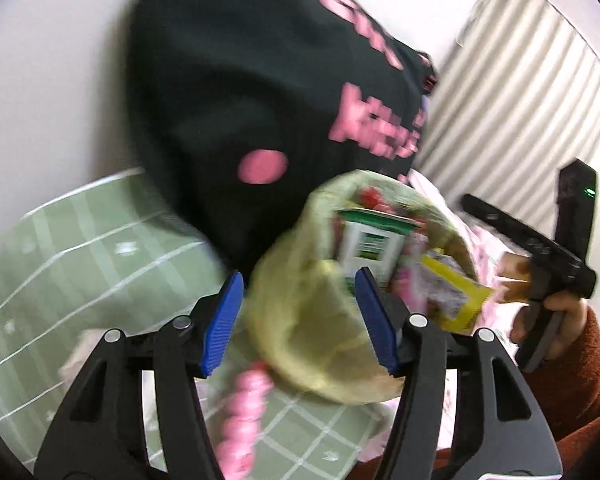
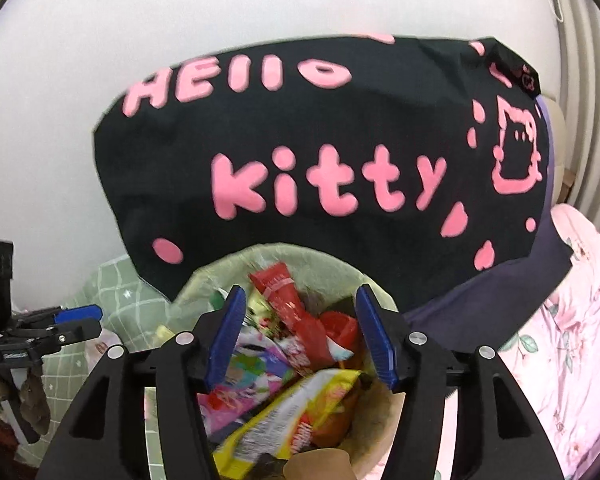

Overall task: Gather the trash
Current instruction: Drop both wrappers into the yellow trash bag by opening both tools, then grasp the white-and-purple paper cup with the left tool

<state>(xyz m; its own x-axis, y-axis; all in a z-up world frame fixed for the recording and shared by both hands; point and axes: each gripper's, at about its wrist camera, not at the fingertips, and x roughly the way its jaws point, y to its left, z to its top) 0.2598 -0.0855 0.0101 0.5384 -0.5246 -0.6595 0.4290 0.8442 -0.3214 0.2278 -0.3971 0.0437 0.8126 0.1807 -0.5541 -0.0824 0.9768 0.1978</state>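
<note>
A pale green trash bin [image 2: 204, 280], lined and heaped with snack wrappers, stands on a green checked bedspread [image 1: 80, 248] at the foot of a black pillow [image 2: 300, 152] lettered "Hello Kitty" in pink. Inside the bin a red wrapper [image 2: 288, 300] juts upward beside a yellow packet [image 2: 300, 412] and a pink-and-white printed bag [image 2: 252, 376]; a green-and-white carton [image 1: 374, 240] shows in the left wrist view. The right gripper [image 2: 300, 336] hangs directly over the bin's mouth, its blue pads spread wide with nothing pinched between them — the wrappers lie below, in the bin. The left gripper [image 1: 300, 324] is likewise released: its blue fingers [image 1: 224, 320] straddle the near rim of the bin without pressing on it, the picture smeared by motion. A hand [image 1: 556, 320] in a rust-coloured fleece sleeve [image 1: 572, 380] grips the right tool's handle. To the right lies pink floral bedding [image 2: 560, 340]; behind everything are a white wall [image 2: 60, 100] and pleated pale curtains [image 1: 520, 100].
</note>
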